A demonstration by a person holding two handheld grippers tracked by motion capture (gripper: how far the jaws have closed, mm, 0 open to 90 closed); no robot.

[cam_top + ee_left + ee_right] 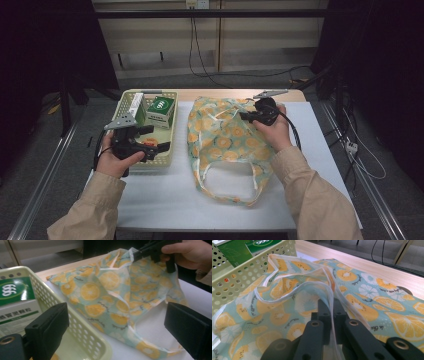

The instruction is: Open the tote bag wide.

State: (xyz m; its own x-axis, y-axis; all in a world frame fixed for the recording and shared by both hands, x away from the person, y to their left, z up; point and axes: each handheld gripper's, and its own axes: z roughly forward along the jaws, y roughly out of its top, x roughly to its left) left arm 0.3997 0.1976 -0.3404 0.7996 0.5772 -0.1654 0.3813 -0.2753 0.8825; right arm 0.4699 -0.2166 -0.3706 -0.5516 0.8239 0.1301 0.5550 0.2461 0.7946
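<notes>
A fabric bag point(225, 140) printed with orange slices lies on the white table cover, its handle loop point(227, 185) toward me. My right gripper point(245, 116) is shut on the bag's rim at the far end; in the right gripper view the white-edged rim point(331, 315) runs between the closed jaws point(329, 312). My left gripper point(161, 147) is open over the near right corner of the yellow basket point(170, 125), nothing between its pads point(47, 325). In the left gripper view the bag point(112, 292) lies ahead, with the right gripper point(136, 255) lifting its edge.
The perforated basket point(82, 332) holds green-and-white boxes point(160, 111) and a small orange item. Bare white table point(165, 200) lies near me and to the right of the bag. A wooden table edge point(372, 267) runs behind. Cables hang over the floor beyond.
</notes>
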